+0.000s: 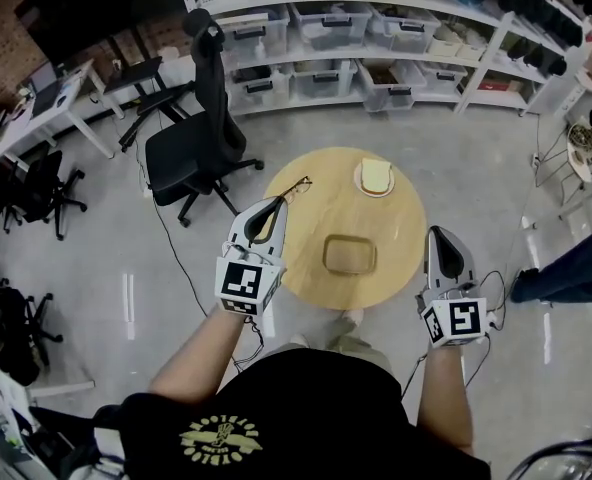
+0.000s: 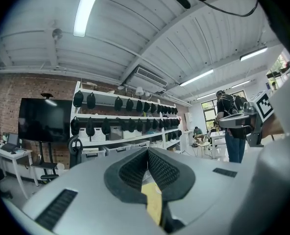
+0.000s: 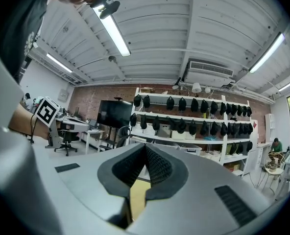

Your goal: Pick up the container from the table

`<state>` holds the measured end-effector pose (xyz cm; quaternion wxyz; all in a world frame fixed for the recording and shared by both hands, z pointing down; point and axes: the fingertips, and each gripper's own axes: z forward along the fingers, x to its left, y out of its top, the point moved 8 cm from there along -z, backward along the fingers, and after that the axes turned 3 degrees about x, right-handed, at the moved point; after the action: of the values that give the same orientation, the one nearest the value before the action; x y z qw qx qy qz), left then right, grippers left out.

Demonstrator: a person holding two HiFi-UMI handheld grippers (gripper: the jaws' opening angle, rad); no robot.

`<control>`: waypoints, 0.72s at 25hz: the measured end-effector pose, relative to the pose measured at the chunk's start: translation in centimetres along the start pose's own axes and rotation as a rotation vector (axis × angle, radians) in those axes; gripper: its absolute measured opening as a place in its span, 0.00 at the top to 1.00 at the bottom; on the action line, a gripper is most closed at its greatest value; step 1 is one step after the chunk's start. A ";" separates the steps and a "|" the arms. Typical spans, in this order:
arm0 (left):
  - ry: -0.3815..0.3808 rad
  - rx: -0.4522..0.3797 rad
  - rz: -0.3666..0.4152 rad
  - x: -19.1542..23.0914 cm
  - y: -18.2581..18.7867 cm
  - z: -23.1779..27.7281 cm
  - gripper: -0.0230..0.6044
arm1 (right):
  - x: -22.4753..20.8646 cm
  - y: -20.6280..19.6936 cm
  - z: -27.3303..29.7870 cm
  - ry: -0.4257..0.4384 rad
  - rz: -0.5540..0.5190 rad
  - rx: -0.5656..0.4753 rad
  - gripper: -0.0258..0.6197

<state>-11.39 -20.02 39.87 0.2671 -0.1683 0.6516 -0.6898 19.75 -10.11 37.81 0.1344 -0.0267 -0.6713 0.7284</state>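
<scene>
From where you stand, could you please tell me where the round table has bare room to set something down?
The table is bare in its middle, between the glasses, the round dish and the container, and along its right side. The left edge is crowded by the left tongs.

Smooth, matt pale wood on the round table [image 1: 316, 213]. Dull tan plastic on the container [image 1: 349, 255]. Matt grey plastic shells and black ribbed pads [image 2: 134, 172] on the left gripper [image 1: 279, 201] and right gripper [image 1: 438, 231]. Glossy grey floor [image 1: 126, 278].
</scene>
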 end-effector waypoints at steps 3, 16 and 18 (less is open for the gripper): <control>-0.002 0.041 -0.031 -0.2 -1.1 0.9 0.93 | -0.5 -1.0 0.9 0.016 0.006 0.023 0.94; -0.064 0.322 -0.185 -2.6 -11.3 6.8 0.93 | -1.3 -9.5 6.0 0.107 0.046 0.217 0.94; -0.071 0.345 -0.181 -3.1 -12.5 7.3 0.93 | -1.4 -11.0 6.3 0.114 0.059 0.246 0.94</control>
<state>-6.53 -24.03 53.27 0.2516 -0.2020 0.4962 -0.8060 21.49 -15.88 49.05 0.1528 -0.0711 -0.5670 0.8063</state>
